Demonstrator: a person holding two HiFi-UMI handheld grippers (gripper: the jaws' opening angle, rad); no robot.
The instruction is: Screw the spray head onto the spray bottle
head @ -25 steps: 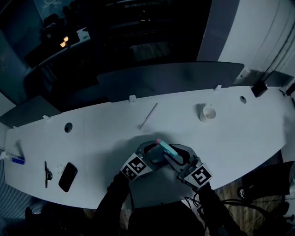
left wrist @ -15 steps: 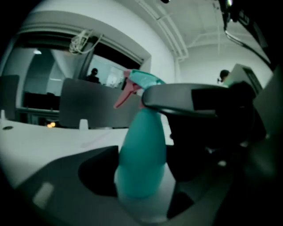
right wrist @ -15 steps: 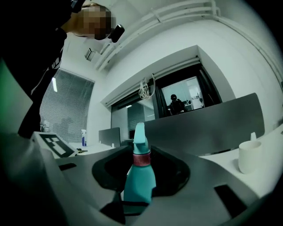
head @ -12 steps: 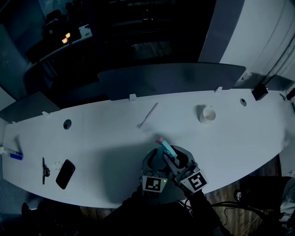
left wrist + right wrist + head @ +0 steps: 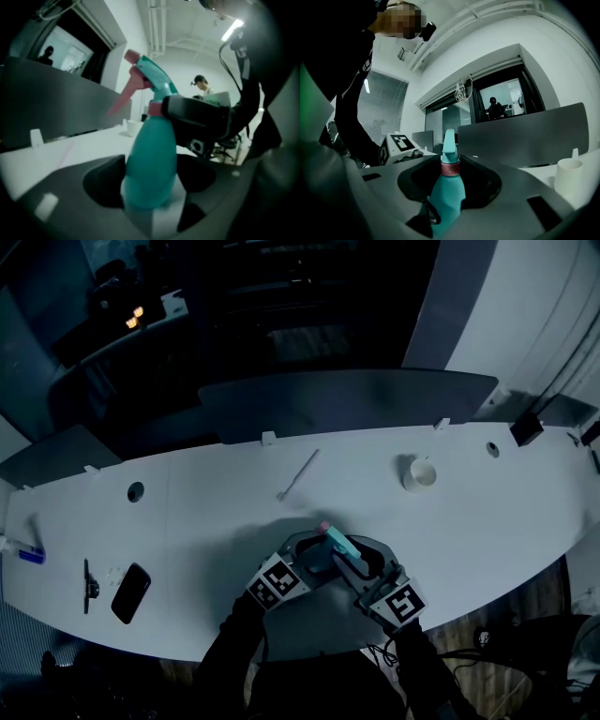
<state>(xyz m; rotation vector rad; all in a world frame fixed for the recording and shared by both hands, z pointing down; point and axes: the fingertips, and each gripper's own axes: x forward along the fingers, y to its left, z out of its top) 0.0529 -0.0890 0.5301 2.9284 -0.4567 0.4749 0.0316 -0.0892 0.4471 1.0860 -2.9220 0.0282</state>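
- Left gripper [image 5: 307,554] is the one that moved. Half a second back its marker cube [image 5: 278,582] was tucked right up against the right gripper [image 5: 367,568]. Now it's swung back out to the left, about where it sat a second ago.
- Its jaws have just been closing. The left gripper view shows the fat teal body of the spray bottle [image 5: 151,164] between them, squeezed low down.
- Right gripper hasn't budged. Its jaws are pinched at the pink collar [image 5: 450,168], with the spray head [image 5: 449,145] poking up past them.
- The bottle sits between the two grippers at the near edge of the white table [image 5: 487,521], nozzle aimed away from the person.
- Cup [image 5: 421,472], phone [image 5: 130,592] and the thin white stick [image 5: 298,475] are all where they were.
- Hard to see: the head view is really dark and the grippers cover most of the bottle, so only a sliver of teal shows.
- No view shows whether its base touches the table.
- Up close the bottle is blurry, and I can't tell how far the collar is threaded on.
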